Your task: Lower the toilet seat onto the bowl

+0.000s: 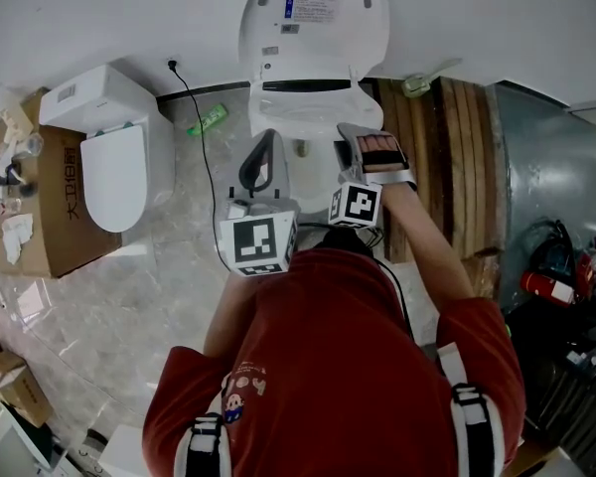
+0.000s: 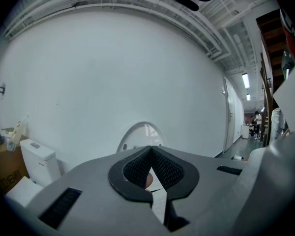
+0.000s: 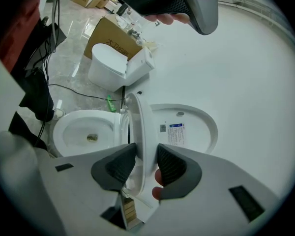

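Note:
The white toilet stands against the wall with its lid [image 1: 313,18] upright. Its seat [image 3: 139,127] is tilted off the lid, seen edge-on in the right gripper view, above the open bowl [image 3: 83,132]. My right gripper [image 3: 140,163] is shut on the seat's front rim, one pad on each face. In the head view that gripper [image 1: 363,139] sits at the right of the seat [image 1: 313,107]. My left gripper [image 1: 263,157] hovers left of the bowl, touching nothing. Its pads meet at the tip [image 2: 151,154], with the lid [image 2: 145,134] beyond.
A second white toilet [image 1: 109,157] lies on the floor at left beside a cardboard box [image 1: 40,207] of clutter. A green bottle [image 1: 209,119] and a black cable [image 1: 207,177] lie between the toilets. Wooden slats [image 1: 452,157] stand to the right, red tools [image 1: 546,281] further right.

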